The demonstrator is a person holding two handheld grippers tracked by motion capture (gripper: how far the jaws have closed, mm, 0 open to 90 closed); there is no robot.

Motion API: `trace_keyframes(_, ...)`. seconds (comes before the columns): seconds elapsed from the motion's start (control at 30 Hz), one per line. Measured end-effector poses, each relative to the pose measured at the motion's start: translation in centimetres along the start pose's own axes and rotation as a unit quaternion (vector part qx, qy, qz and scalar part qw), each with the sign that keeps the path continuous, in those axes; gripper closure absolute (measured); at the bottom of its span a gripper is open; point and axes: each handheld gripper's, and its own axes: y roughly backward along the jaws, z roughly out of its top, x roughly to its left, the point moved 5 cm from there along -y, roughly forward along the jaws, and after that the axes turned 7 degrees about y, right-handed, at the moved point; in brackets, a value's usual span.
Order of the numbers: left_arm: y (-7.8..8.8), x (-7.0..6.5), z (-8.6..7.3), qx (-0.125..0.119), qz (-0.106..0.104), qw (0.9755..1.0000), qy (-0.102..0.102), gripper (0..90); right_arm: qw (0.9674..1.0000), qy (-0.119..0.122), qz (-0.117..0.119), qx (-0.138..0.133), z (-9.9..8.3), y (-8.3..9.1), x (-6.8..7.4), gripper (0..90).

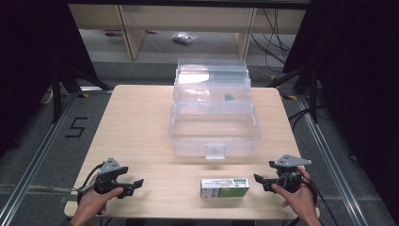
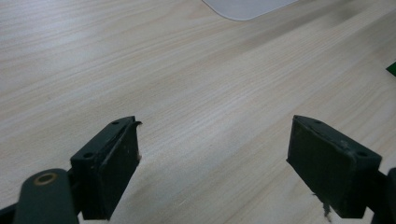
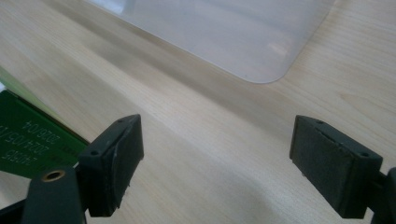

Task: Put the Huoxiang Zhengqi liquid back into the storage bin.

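The green-and-white carton (image 1: 225, 187) lies flat on the table (image 1: 136, 127), between the two grippers. The right gripper (image 1: 260, 179), jaws spread and empty, sits just beside the carton's right end. The left gripper (image 1: 137, 182), jaws likewise spread, rests well apart from it. The clear plastic toolbox (image 1: 214, 125) stands open beyond both.

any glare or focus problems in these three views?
High view: sharp, glare patch on the clear box lid, dark surround. Left gripper view: table grain crisp, left gripper jaws soft. Right gripper view: right gripper jaws soft, green carton print blurred, readable.
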Motion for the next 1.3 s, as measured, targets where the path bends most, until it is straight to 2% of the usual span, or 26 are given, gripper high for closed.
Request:
trace_keyframes(0.07, 0.0, 0.0, 0.0, 0.0, 0.0, 1.0, 0.0, 15.9, 1.0, -0.003, 0.007, 0.001, 0.1, 0.0, 0.3, 18.4)
trace_keyframes(0.13, 0.0, 0.0, 0.0, 0.0, 0.001, 1.0, 0.002, 15.9, 1.0, -0.001, 0.002, 0.001, 0.3, 0.1, 0.3, 18.4)
trace_keyframes(0.17, 0.0, 0.0, 0.0, 0.0, 0.001, 1.0, 0.002, 15.9, 0.9999, -0.011, 0.008, 0.008, 0.3, 0.2, 0.5, 18.4)
trace_keyframes(0.27, 0.0, 0.0, 0.0, 0.0, 0.001, 1.0, 0.002, 15.9, 1.0, 0.001, 0.005, 0.004, 0.6, 0.5, 0.3, 18.4)
trace_keyframes(0.3, 0.0, 0.0, 0.0, 0.0, 0.001, 1.0, 0.002, 15.9, 0.9998, -0.016, 0.007, 0.01, 0.6, 0.6, 0.6, 18.4)
trace_keyframes(0.33, 0.0, 0.0, 0.0, 0.0, 0.001, 1.0, 0.002, 16.0, 0.9998, -0.016, 0.007, 0.01, 0.6, 0.6, 0.6, 18.4)
trace_keyframes(0.37, 0.0, 0.0, 0.0, 0.0, 0.001, 1.0, 0.002, 15.9, 0.9999, -0.001, 0.008, 0.008, 0.6, 0.7, 0.5, 18.4)
trace_keyframes(0.5, 0.0, 0.0, 0.0, 0.0, 0.001, 1.0, 0.001, 16.0, 0.9999, 0.004, 0.01, 0.01, 0.8, 1.0, 0.4, 18.5)
trace_keyframes(0.53, 0.0, 0.0, 0.0, 0.0, 0.001, 1.0, 0.002, 16.0, 0.9998, -0.009, 0.01, 0.014, 0.9, 1.1, 0.7, 18.5)
trace_keyframes(0.57, 0.0, 0.0, 0.0, 0.0, 0.001, 1.0, 0.002, 15.9, 0.9999, 0.007, 0.007, 0.008, 1.0, 1.1, 0.5, 18.5)
trace_keyframes(0.7, 0.0, 0.0, 0.0, 0.0, 0.001, 1.0, 0.002, 15.9, 0.9998, 0.001, 0.014, 0.01, 1.4, 1.7, 0.7, 18.8)
trace_keyframes(0.73, 0.0, 0.0, 0.0, 0.0, 0.001, 1.0, 0.002, 16.0, 0.9998, 0.014, 0.012, 0.003, 1.6, 1.8, 0.5, 18.8)
trace_keyframes(0.87, 0.0, 0.0, 0.0, 0.0, 0.001, 1.0, 0.002, 15.9, 0.9997, 0.015, 0.017, 0.008, 2.0, 2.1, 0.7, 18.8)
trace_keyframes(0.9, 0.0, 0.0, 0.0, 0.0, 0.001, 1.0, 0.002, 16.0, 0.9995, 0.026, 0.018, 0.004, 2.2, 2.1, 0.6, 18.8)
trace_keyframes(0.93, 0.0, 0.0, 0.0, 0.0, 0.001, 1.0, 0.002, 15.9, 0.9996, 0.013, 0.021, 0.012, 2.2, 2.3, 0.9, 18.9)
trace_keyframes(0.97, 0.0, 0.0, 0.0, 0.0, 0.001, 1.0, 0.002, 15.9, 0.9993, 0.03, 0.019, 0.01, 2.4, 2.3, 0.7, 18.9)
trace_keyframes(1.0, 0.0, 0.0, 0.0, 0.0, 0.001, 1.0, 0.002, 15.9, 0.9994, 0.022, 0.023, 0.01, 2.5, 2.4, 0.9, 19.0)
trace_keyframes(1.03, 0.0, 0.0, 0.0, 0.0, 0.001, 1.0, 0.001, 16.0, 0.9988, 0.045, 0.019, 0.002, 3.0, 2.5, 0.7, 18.9)
trace_keyframes(1.1, 0.0, 0.0, 0.0, 0.001, 0.001, 1.0, -0.001, 16.0, 0.9988, 0.042, 0.027, 0.003, 3.2, 2.7, 1.0, 18.9)
trace_keyframes(1.17, 0.1, 0.1, 0.0, 0.005, 0.002, 1.0, -0.004, 15.9, 0.9983, 0.05, 0.029, 0.0, 3.4, 2.7, 1.0, 19.0)
trace_keyframes(1.2, 0.0, 0.0, 0.0, 0.0, 0.001, 1.0, 0.002, 15.9, 0.9988, 0.034, 0.034, 0.007, 3.4, 2.8, 1.4, 19.0)
trace_keyframes(1.23, 0.0, 0.0, 0.0, 0.0, 0.001, 1.0, 0.001, 16.0, 0.9983, 0.046, 0.037, 0.002, 3.8, 2.9, 1.5, 18.9)
trace_keyframes(1.3, 0.0, 0.0, 0.0, 0.0, 0.001, 1.0, 0.001, 15.9, 0.9981, 0.047, 0.038, 0.001, 4.0, 2.9, 1.7, 18.9)
